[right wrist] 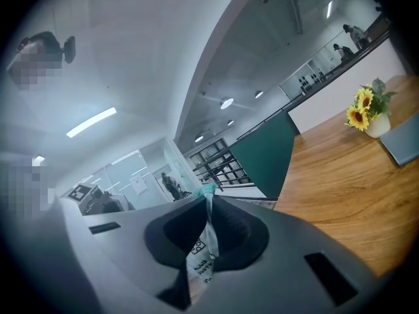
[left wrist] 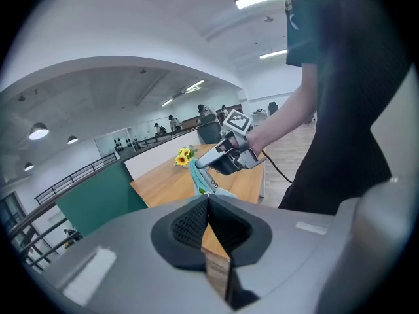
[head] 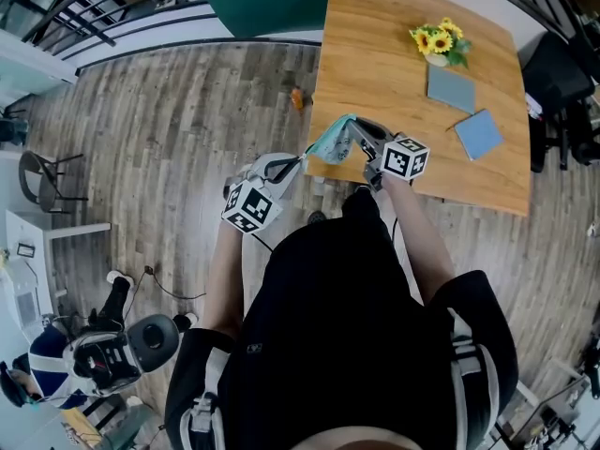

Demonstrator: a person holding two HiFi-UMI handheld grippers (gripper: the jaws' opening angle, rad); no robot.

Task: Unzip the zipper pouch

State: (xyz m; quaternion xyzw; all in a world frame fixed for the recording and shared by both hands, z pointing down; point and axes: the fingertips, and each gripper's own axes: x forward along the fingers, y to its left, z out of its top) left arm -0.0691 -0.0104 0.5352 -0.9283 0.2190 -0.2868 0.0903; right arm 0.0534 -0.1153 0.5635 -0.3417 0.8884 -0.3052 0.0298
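Note:
The zipper pouch (head: 330, 142), teal with a pale printed side, hangs in the air between both grippers over the near-left corner of the wooden table (head: 394, 73). My left gripper (head: 302, 160) reaches up from the left, shut on the pouch's lower left end. In the left gripper view the jaws (left wrist: 208, 198) are together, and the teal pouch (left wrist: 204, 180) rises from their tips to the right gripper (left wrist: 219, 157). My right gripper (head: 354, 131) is shut on the pouch's other end. In the right gripper view printed fabric (right wrist: 200, 254) runs between the pads of that gripper (right wrist: 209, 195).
On the table stand a small pot of sunflowers (head: 439, 43) and two blue-grey flat squares (head: 451, 88) (head: 479, 134). A dark chair (head: 562, 73) sits at the table's right. Below is wood-plank floor (head: 169, 148), with equipment at the lower left (head: 122, 345).

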